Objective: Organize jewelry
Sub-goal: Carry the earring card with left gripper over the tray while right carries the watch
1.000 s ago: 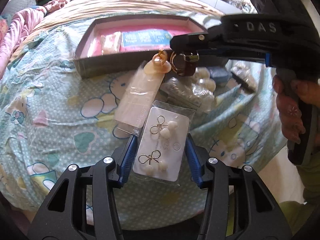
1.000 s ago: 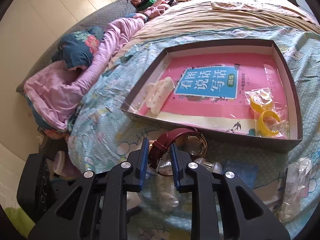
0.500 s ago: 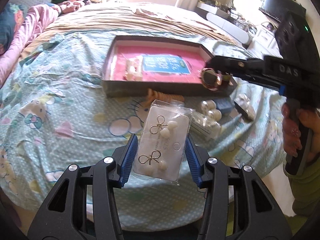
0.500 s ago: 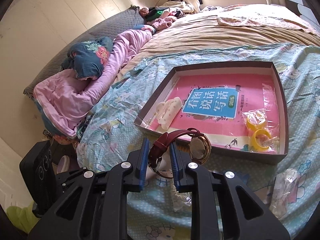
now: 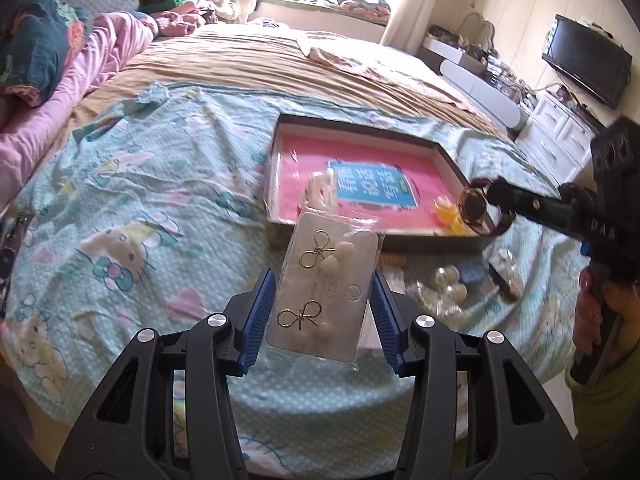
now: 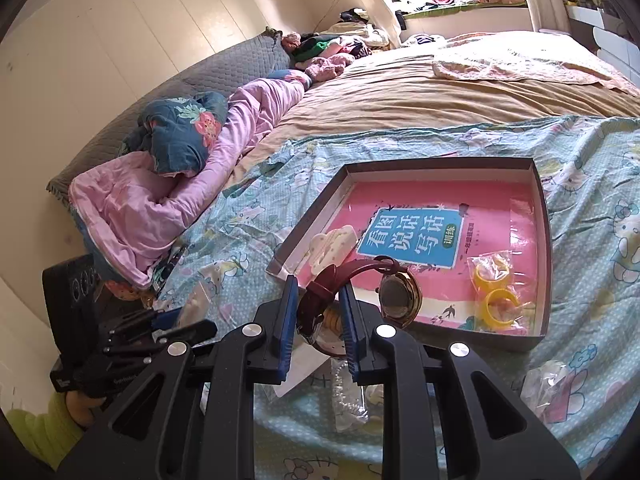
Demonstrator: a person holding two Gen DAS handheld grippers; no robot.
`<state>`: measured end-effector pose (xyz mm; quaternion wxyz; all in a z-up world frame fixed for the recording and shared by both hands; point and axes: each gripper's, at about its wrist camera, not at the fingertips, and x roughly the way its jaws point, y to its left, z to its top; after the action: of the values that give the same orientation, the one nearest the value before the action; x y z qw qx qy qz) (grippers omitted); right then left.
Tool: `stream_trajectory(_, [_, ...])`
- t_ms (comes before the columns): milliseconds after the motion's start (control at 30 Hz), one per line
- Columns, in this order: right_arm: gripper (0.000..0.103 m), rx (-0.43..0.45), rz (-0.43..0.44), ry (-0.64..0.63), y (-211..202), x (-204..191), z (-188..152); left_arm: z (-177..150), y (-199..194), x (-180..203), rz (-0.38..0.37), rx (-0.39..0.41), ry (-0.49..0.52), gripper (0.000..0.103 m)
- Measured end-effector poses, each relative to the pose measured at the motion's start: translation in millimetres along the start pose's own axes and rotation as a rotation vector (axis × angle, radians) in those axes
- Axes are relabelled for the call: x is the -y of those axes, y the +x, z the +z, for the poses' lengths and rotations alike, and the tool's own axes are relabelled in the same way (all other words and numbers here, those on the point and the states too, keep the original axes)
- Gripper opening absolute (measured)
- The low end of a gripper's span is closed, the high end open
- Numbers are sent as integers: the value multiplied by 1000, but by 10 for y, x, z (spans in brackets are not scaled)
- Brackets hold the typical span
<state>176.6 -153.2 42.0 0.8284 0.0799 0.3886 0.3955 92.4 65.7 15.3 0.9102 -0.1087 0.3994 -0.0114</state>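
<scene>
My left gripper (image 5: 325, 312) is shut on a bagged white earring card (image 5: 328, 288) with two gold bow earrings, lifted above the bed. My right gripper (image 6: 318, 312) is shut on the dark red strap of a gold watch (image 6: 396, 294), which hangs over the near edge of the shallow brown box (image 6: 542, 216). In the left wrist view the right gripper (image 5: 494, 196) and watch (image 5: 474, 206) hover at the box's (image 5: 372, 126) right near corner. Inside the box lie a pink book (image 6: 420, 236), a cream hair clip (image 6: 332, 246) and bagged yellow rings (image 6: 496, 288).
Loose items lie on the blue cartoon sheet (image 5: 132, 216) in front of the box: pearl beads (image 5: 448, 286), a small blue box (image 5: 472, 272), an orange clip (image 5: 394, 260), clear bags (image 6: 552, 384). Pink bedding (image 6: 160, 208) is piled at the left. The bed edge runs close below.
Both grippers have risen with their loads. The earring card has come up off the bed and swung toward the box; the watch has moved from in front of the box to over its near edge.
</scene>
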Motion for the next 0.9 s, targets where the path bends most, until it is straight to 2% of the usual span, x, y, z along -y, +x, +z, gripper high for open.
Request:
stream_trajectory(433, [20, 30, -36, 13, -50, 179, 83, 423, 212, 136, 9, 10, 28, 39])
stream_trajectory(900, [20, 63, -110, 57, -130, 592, 210, 651, 628, 432, -18, -20, 83, 39])
